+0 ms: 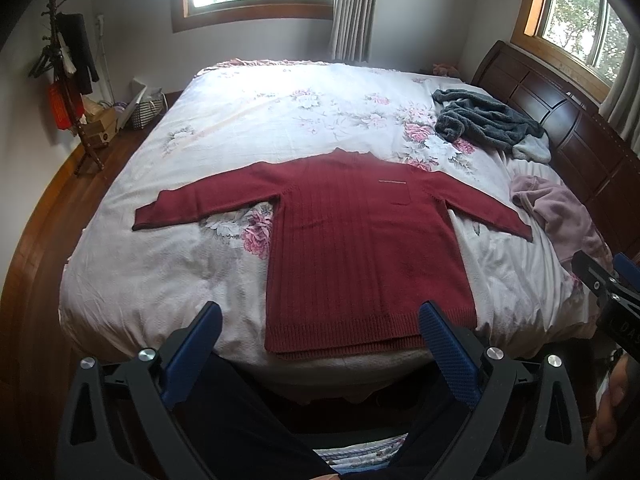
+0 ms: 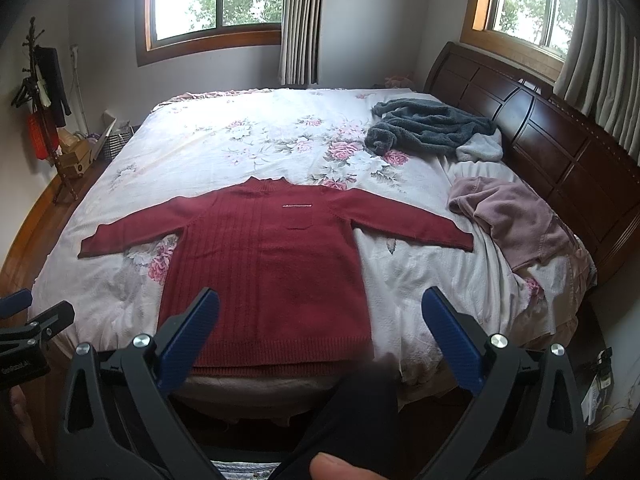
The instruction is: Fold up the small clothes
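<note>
A floral-covered bed (image 1: 224,120) fills the room before you, its dark wooden headboard (image 2: 560,152) along the right side. Spread flat near the bed's near edge lies the red sweater (image 1: 360,248), front up, hem toward you, collar pointing away, both sleeves stretched out sideways, so its long axis from hem to neck runs straight ahead of your fingers while the sleeves cross it left to right. Farther right, a grey fleece garment (image 2: 432,128) and a pink garment (image 2: 512,216) wait in loose heaps near the headboard. Your left gripper (image 1: 320,328) hangs over the hem with its jaws spread wide and nothing between them; your right gripper (image 2: 320,320) hovers beside it, likewise released and empty. Neither touches the knit. The left sleeve cuff (image 1: 144,220) lies nearer your left hand, the right cuff (image 2: 464,240) nearer your right, so each sleeve likely falls to its own side's arm for a first inward fold.
</note>
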The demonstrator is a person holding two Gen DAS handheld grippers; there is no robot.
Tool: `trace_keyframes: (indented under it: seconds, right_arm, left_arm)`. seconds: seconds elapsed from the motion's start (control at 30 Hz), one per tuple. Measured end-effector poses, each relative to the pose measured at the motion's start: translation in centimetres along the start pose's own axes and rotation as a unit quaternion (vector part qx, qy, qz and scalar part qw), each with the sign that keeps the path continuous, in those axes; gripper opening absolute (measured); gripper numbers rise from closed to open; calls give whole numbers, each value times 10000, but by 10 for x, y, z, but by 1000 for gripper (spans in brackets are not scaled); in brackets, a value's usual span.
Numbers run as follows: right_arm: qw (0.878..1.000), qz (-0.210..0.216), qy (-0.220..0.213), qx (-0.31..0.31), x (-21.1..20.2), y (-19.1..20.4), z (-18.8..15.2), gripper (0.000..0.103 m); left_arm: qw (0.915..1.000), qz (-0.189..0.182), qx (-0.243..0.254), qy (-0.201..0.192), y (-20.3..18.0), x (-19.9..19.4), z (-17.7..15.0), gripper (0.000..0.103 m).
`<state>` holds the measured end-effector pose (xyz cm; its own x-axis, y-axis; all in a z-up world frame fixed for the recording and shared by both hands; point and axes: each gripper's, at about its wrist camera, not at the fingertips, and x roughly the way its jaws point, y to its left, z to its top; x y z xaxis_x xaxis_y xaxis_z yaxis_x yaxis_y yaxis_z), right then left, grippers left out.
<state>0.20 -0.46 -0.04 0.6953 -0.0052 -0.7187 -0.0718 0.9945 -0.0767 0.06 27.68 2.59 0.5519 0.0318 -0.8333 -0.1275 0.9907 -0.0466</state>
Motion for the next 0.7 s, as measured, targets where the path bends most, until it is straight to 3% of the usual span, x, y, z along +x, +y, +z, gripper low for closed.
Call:
trace_keyframes:
  seconds: [0.7]
  right_arm:
    - [10000, 9, -12, -6, 1, 0, 2, 100]
  left_arm:
    - [10000, 11, -13, -14, 4, -4, 2, 99]
